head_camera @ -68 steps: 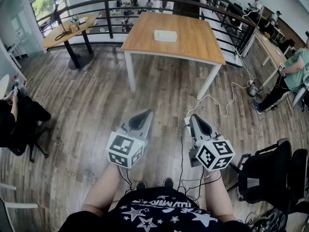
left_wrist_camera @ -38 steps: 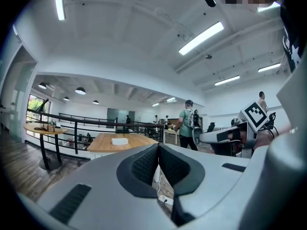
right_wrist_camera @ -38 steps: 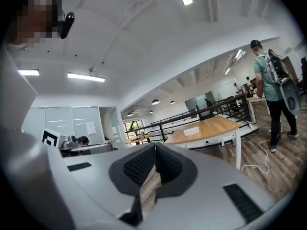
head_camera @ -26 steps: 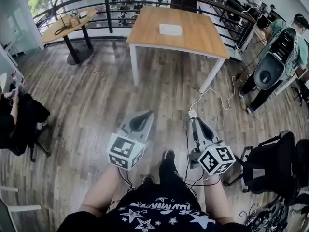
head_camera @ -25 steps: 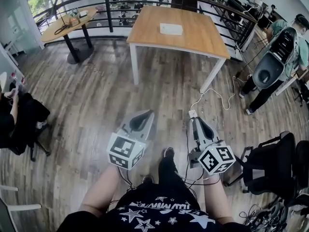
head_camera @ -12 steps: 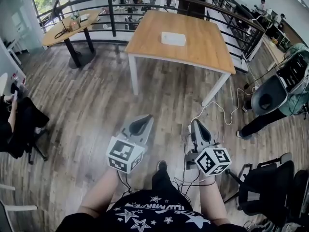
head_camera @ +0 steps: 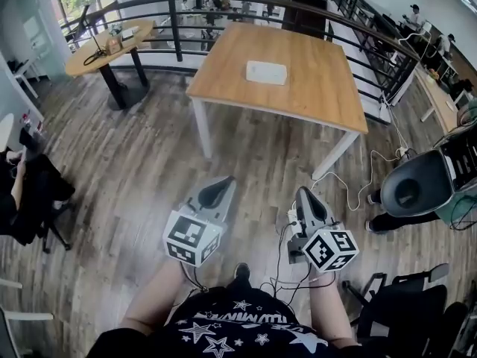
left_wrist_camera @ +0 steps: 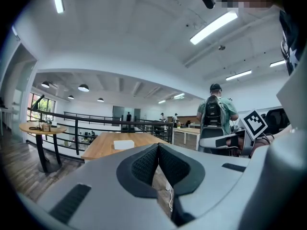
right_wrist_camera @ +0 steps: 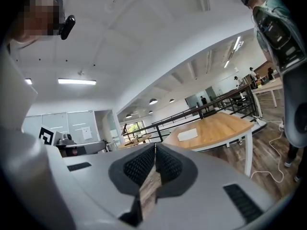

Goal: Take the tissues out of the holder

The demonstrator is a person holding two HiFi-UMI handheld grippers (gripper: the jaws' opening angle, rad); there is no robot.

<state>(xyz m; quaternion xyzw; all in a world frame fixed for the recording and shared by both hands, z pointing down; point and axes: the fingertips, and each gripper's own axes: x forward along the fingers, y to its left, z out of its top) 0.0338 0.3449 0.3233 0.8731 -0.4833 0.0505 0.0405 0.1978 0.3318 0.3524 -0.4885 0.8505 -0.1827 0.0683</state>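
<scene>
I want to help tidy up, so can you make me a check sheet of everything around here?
Surface: wooden table, well ahead of the grippers.
Job's things: white box, likely the tissue holder, lying on it, untouched.
Clutter: nothing seen.
Grippers: left hand-held gripper and right hand-held gripper both shut, empty.
Cables: white cable by a table leg; black cables under the grippers.
Surroundings: railing, round table, people nearby.

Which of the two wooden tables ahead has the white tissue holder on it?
The big square table with white legs, straight ahead; the white holder lies on its top. The small round table at left has a black pedestal.
</scene>
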